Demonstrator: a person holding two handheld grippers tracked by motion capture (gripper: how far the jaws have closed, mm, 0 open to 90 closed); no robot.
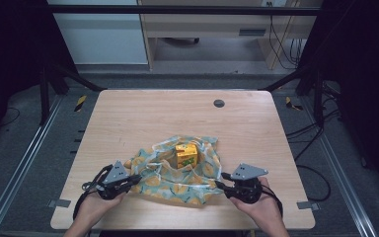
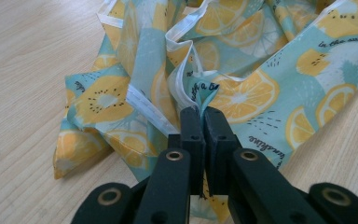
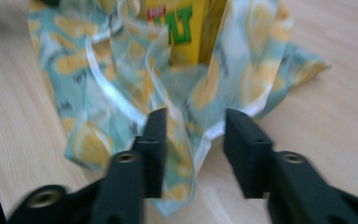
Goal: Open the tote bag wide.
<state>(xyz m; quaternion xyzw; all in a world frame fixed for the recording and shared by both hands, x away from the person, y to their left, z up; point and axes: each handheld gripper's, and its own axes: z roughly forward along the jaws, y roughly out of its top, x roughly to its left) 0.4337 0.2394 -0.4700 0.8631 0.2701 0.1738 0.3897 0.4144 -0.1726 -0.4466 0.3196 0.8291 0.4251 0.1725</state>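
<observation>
the lemon-print cloth bag (image 1: 180, 175) lies crumpled near the front edge of the table (image 1: 128, 113), with a yellow box (image 1: 186, 155) standing upright in its middle folds. the left gripper (image 2: 200, 116), left of the box, has its jaws pinched tight on the bag's white-trimmed hem, likely to hold the mouth up. the right gripper (image 3: 193, 128), right of the box, has jaws parted, bag fabric loose between them, unpressed. behind the box the table lies bare, giving room; the front edge is close.
</observation>
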